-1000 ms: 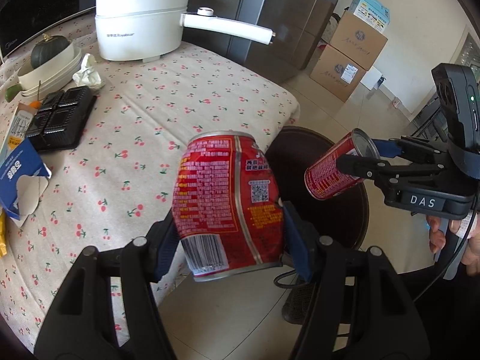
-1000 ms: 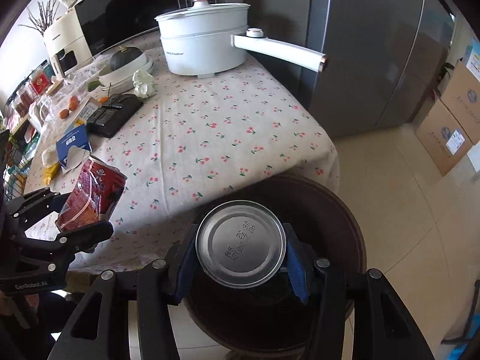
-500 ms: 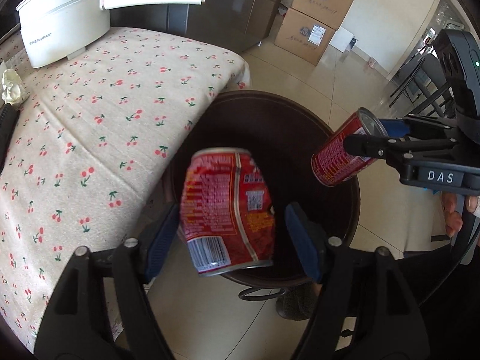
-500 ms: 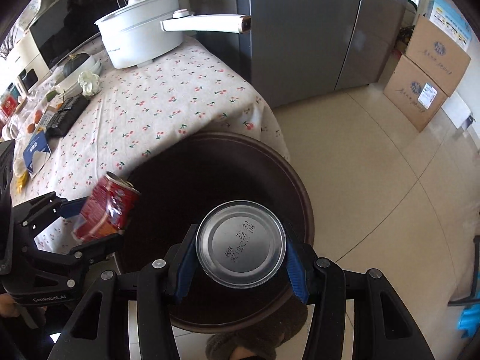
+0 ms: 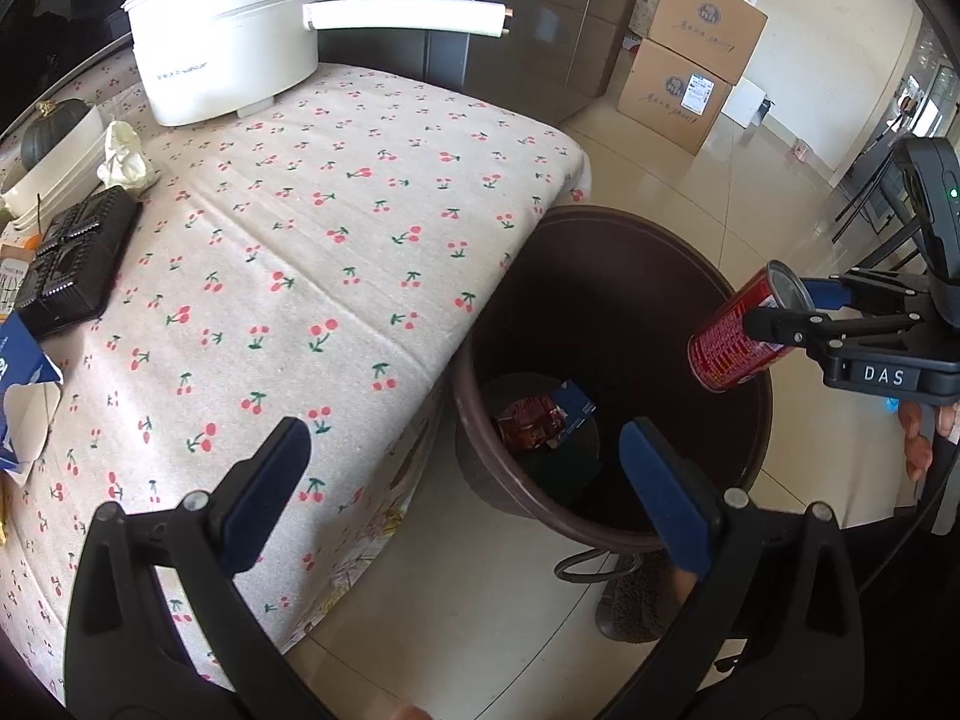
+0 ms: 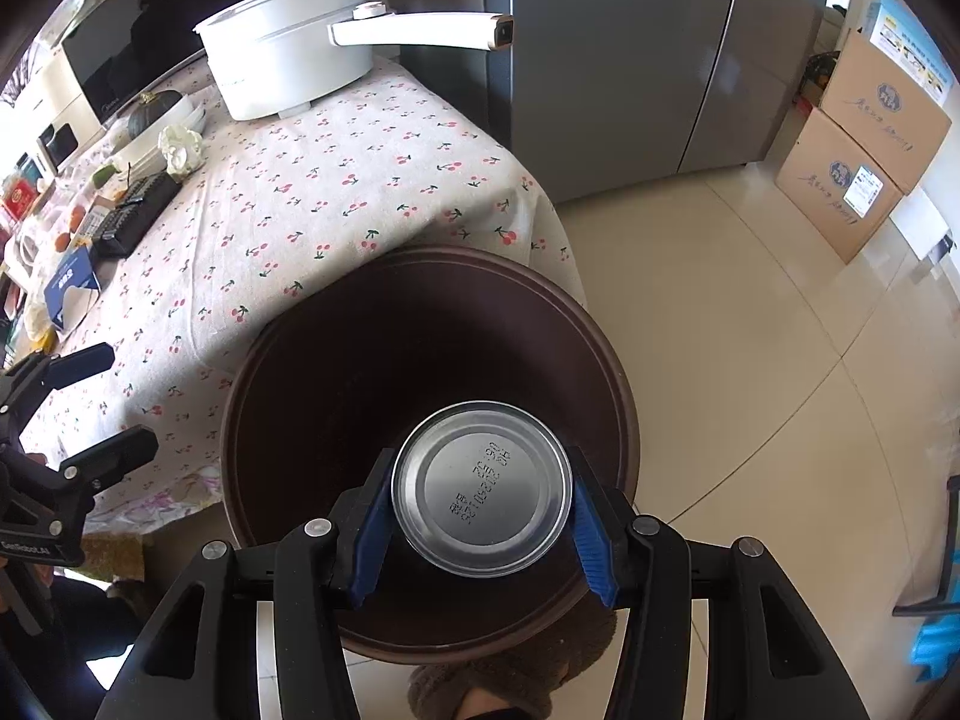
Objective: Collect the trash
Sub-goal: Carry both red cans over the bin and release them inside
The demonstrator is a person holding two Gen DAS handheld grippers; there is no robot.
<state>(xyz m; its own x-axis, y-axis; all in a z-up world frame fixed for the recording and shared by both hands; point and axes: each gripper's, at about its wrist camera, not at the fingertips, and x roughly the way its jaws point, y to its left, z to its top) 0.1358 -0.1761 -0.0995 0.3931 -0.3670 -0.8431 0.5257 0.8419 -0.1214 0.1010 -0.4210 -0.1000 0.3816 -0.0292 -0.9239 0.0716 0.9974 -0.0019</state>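
While scraps lay on the desk (image 5: 336,276) at the far left, a torn blue carton (image 5: 21,396), a black tray (image 5: 78,258) and a crumpled tissue (image 5: 126,156), part of the job looked unfinished. Further right, a crushed red can (image 5: 531,420) lay at the bottom of the brown bin (image 5: 480,468) beside the desk, so one piece was in. The left hand-held gripper (image 5: 462,480) hung empty, jaws spread wide, over the desk edge and the bin's near rim. To the right, the right hand-held gripper (image 6: 480,510) clamped a second red can (image 5: 741,333), tilted mouth-down, over the bin's far side; seen from its wrist, the can's silver base (image 6: 480,489) sat squarely over the opening. I judged release was next.
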